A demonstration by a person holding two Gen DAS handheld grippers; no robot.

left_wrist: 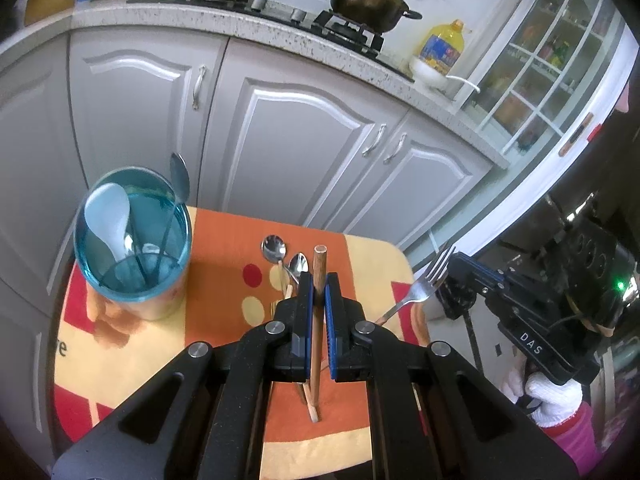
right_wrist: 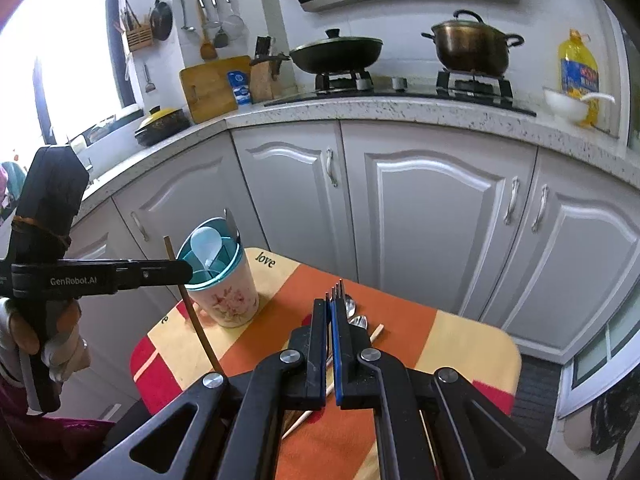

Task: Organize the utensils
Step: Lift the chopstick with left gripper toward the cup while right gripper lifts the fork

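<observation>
Where cabinets (right_wrist: 432, 216) curve, perhaps a clothed table (right_wrist: 460, 344).

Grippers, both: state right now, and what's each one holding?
Left gripper: closed on a brown chopstick.
Right gripper: closed on a metal fork, tines sticking out past the tips.

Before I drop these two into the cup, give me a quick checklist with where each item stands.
1. Left claw shut on chopstick: ok.
2. Right claw shut on fork: ok.
3. Cup upright on the mat: ok.
4. Room left in the cup: ok, only a few spoons inside.
5. Either utensil over the cup mouth: not ok, both off to the side.
6. Grip firmness: cannot tell.
</observation>
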